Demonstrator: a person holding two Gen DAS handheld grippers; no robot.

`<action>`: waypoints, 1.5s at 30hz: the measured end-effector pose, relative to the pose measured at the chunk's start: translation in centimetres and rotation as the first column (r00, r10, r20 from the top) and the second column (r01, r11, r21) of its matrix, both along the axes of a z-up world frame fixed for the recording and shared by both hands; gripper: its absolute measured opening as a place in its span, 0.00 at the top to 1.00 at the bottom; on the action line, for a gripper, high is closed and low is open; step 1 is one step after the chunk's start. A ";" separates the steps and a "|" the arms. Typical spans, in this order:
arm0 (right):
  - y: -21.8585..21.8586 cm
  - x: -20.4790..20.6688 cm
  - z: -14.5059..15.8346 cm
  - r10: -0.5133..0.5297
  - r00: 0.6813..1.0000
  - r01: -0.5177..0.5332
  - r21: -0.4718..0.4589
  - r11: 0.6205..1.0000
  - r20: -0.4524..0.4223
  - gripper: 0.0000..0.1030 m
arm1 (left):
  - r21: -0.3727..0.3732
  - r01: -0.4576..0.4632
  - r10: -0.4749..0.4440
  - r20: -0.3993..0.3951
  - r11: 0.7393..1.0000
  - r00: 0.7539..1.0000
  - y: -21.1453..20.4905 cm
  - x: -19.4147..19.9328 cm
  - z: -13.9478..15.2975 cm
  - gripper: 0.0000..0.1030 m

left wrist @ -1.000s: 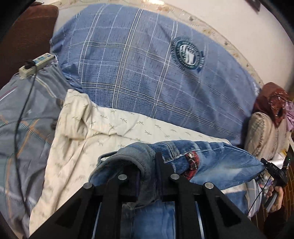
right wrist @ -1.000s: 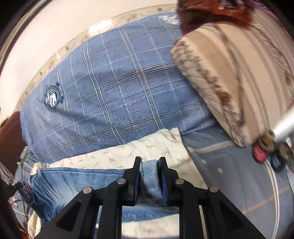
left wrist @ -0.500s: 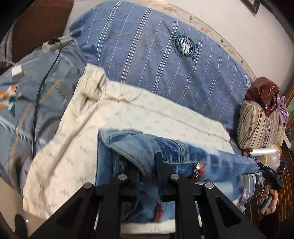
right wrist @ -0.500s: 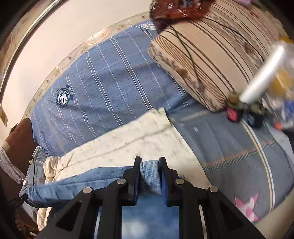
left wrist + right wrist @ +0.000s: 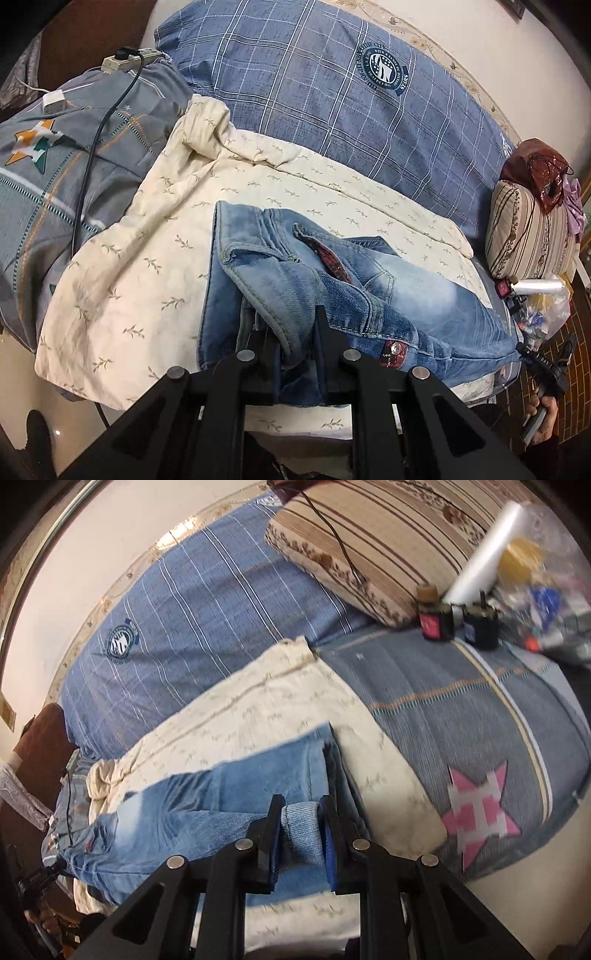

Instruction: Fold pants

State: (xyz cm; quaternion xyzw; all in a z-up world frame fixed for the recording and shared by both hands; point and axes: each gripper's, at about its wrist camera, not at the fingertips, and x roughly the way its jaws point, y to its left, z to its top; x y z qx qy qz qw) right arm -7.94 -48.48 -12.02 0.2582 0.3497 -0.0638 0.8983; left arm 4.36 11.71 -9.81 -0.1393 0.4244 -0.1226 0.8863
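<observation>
Between the fingers of the left gripper (image 5: 297, 343), a bunched fold of the jeans (image 5: 369, 295) is pinched tight at the waistband end. The right gripper (image 5: 301, 834) is likewise clenched on a rolled denim edge at the leg end. Just ahead of both claws the jeans lie stretched flat across a cream sheet (image 5: 147, 258), the red-lined pocket turned up in the left view. Left of the left gripper, a grey quilt (image 5: 44, 177) carries a black cable (image 5: 92, 147) and a power strip (image 5: 125, 61). Right of the right gripper sits the same quilt's pink star (image 5: 480, 812). Farther off, a blue checked pillow (image 5: 332, 92) runs behind the sheet, and a striped cushion (image 5: 388, 535) sits at the far right beside small bottles (image 5: 436, 622).
</observation>
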 end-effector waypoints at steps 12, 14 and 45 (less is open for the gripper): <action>-1.0 -1.5 -4.0 0.052 0.995 -0.042 0.121 0.992 -0.086 0.62 | 0.112 0.054 -0.048 -0.055 0.992 0.997 0.2 -2.3 -1.6 0.76; -1.4 -2.2 -3.2 0.042 0.997 -0.035 0.122 0.992 -0.060 0.35 | 0.146 0.059 -0.053 -0.042 0.988 0.998 0.1 -2.8 -0.9 0.75; -5.0 8.4 3.1 -0.063 0.986 0.026 0.228 0.973 0.156 0.94 | 0.250 0.094 -0.089 -0.033 0.964 0.996 -6.6 0.7 -2.3 0.66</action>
